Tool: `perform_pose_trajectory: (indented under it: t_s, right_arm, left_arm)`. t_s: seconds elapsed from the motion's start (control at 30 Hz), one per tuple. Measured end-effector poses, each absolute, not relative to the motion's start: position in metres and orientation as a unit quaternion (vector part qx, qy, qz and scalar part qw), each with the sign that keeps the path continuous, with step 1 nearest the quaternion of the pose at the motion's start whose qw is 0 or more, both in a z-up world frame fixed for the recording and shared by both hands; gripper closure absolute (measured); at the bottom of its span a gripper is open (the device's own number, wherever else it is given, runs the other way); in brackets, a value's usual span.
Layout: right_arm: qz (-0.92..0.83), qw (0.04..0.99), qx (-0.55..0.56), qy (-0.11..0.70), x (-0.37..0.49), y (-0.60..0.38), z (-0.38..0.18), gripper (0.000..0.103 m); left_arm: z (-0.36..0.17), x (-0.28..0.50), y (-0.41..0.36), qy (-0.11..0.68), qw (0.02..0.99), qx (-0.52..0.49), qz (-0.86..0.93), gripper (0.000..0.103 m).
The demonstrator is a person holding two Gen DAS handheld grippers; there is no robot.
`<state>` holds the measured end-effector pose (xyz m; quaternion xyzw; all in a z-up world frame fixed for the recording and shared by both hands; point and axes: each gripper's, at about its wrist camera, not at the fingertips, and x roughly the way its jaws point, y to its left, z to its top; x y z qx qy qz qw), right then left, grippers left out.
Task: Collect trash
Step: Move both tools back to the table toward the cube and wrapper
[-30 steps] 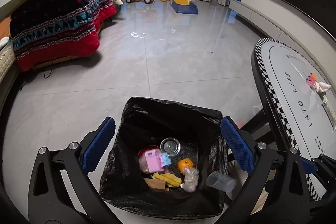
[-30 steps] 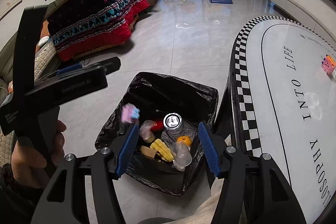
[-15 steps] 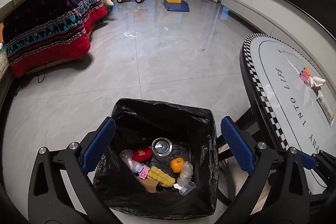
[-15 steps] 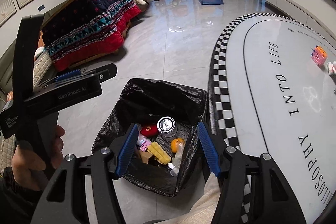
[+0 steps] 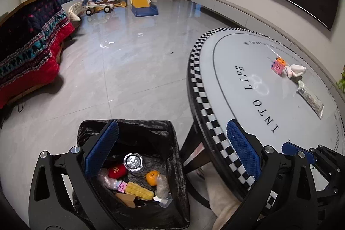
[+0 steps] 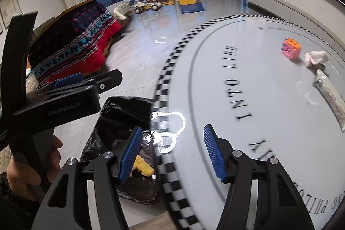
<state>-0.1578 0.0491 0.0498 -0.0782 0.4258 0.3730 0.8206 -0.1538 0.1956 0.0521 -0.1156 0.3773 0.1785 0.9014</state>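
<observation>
**Both jaws empty, half the bin out of sight**

My left gripper stood wide apart with nothing between its blue pads, hanging over the black-lined trash bin at six o'clock in its view. My own left finger covered the bin's near-left corner, so whatever lay there I could not see. What showed inside: a red pouch, a round glass lid or jar top, an orange, a yellow corn-like piece and crumpled clear plastic, too tangled to sort further.

My right gripper was also spread wide and empty, over the checkered rim of the round table. From there the bin sat at seven o'clock, mostly hidden behind the table edge and my left pad.

On the table toward two o'clock lay a pink-and-orange block, a crumpled white wad just beside it, and a long clear wrapper, blurred, its far end cut off by the frame.
</observation>
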Motion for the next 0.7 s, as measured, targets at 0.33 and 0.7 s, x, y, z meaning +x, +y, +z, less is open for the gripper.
perform_pose_trajectory:
  t_s: [0.33, 0.7]
  right_arm:
    - [0.310, 0.849, -0.046, 0.426, -0.101, -0.015, 0.051, 0.042]
    - [0.244, 0.876, -0.020, 0.416, -0.035, -0.091, 0.051, 0.042]
  left_arm:
    - [0.053, -0.091, 0.134, 0.399, 0.907, -0.080, 0.110, 0.006]
    - [0.055, -0.022, 0.067, 0.402, 0.913, -0.052, 0.046, 0.006]
